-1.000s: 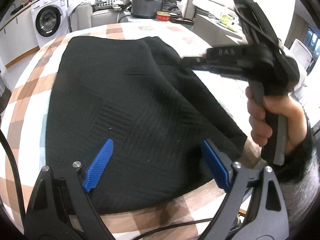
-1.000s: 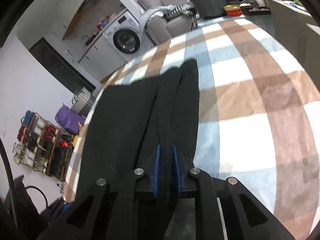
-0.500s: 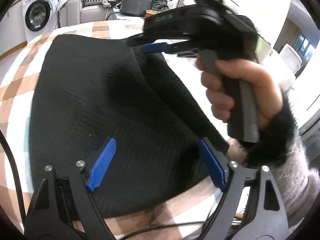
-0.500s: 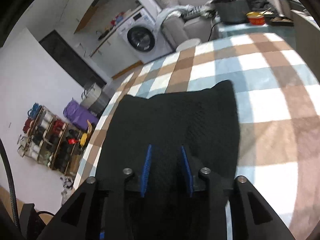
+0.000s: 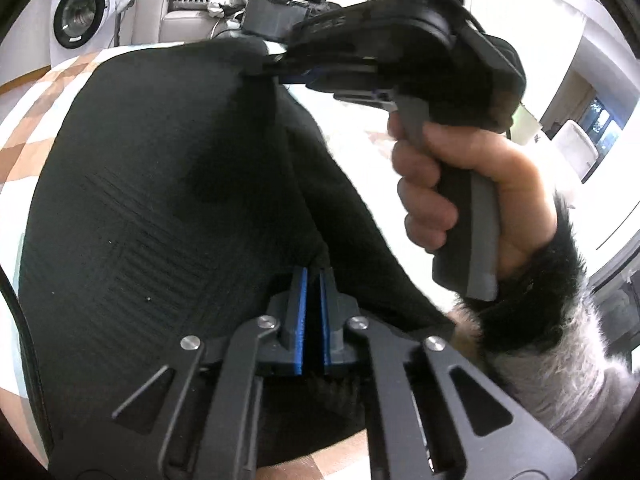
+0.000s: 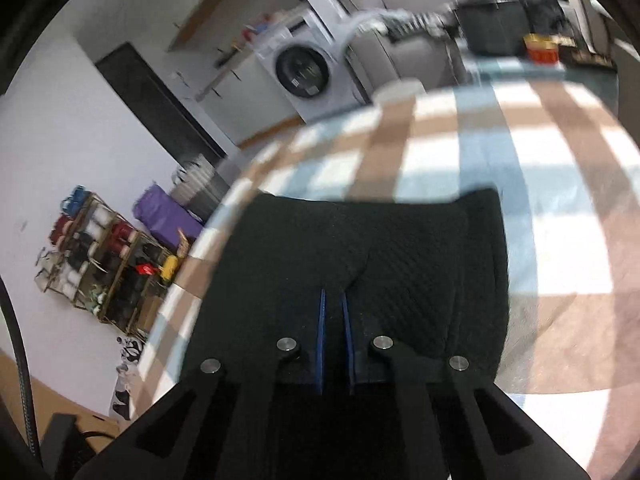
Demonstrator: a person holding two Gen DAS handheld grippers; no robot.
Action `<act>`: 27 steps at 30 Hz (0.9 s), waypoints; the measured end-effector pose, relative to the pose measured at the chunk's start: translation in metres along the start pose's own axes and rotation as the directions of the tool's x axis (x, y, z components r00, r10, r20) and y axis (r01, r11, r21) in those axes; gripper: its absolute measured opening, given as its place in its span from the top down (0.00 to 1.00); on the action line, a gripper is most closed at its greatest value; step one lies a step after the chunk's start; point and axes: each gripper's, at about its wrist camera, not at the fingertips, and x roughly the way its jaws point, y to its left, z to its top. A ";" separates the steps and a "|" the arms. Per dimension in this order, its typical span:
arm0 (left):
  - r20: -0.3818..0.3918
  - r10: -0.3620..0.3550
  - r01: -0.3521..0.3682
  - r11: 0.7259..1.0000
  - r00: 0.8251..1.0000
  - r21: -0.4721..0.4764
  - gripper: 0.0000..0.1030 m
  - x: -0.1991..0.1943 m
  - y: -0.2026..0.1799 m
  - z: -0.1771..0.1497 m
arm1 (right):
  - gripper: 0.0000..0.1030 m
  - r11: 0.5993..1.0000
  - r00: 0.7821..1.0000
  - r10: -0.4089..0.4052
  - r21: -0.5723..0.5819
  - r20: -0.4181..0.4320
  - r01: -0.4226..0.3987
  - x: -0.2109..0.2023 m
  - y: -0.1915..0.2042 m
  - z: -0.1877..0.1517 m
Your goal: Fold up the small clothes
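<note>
A black knit garment [image 5: 160, 160] lies spread on the checked tablecloth [image 5: 20, 132]. My left gripper [image 5: 314, 278] is at its near edge, blue pads closing tight on a pinch of the cloth, which rises in a ridge from them. In the left wrist view my right gripper [image 5: 280, 74], held by a hand [image 5: 460, 184] in a furry sleeve, grips the garment's far right edge and holds it lifted. From the right wrist view, that gripper [image 6: 333, 298] has its pads closing together on the black garment [image 6: 400, 248], with a fold running away from them.
Bare checked tablecloth [image 6: 520, 160] stretches beyond and to the right of the garment. A red tin [image 6: 542, 50] and a dark pot [image 5: 272, 16] stand at the table's far end. A washing machine [image 5: 76, 20] and a shelf rack [image 6: 108, 264] are off the table.
My left jaws went from wide open to shut on the cloth's near edge. The right gripper swung leftwards over the garment, parted slightly, then closed again on the fabric.
</note>
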 end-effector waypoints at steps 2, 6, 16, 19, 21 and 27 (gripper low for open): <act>0.009 -0.014 0.014 1.000 1.000 0.022 0.97 -0.004 -0.005 -0.001 | 0.92 1.000 1.000 -0.008 -0.003 0.018 0.008 -0.010 -0.001 0.002; -0.033 0.008 -0.006 0.998 0.999 0.058 0.96 0.008 -0.012 -0.009 | 0.94 0.994 0.994 -0.112 0.017 -0.002 0.112 0.000 -0.016 -0.003; 0.001 0.034 -0.034 0.999 0.999 -0.013 0.58 -0.029 0.020 -0.005 | 0.70 0.989 0.991 -0.120 0.079 -0.057 0.125 -0.029 -0.031 -0.028; 0.045 0.098 -0.096 0.994 0.994 -0.046 0.39 -0.052 0.043 -0.002 | 0.57 0.990 0.994 -0.100 0.097 -0.052 0.105 -0.054 -0.023 -0.051; 0.066 0.156 -0.151 0.986 0.986 -0.074 0.33 -0.066 0.067 -0.004 | 0.57 0.990 0.994 -0.085 0.107 -0.068 0.092 -0.066 -0.015 -0.072; 0.048 0.287 -0.272 0.941 0.957 -0.202 0.27 -0.088 0.144 -0.008 | 0.57 0.990 0.990 -0.057 0.124 -0.127 0.073 -0.080 0.010 -0.132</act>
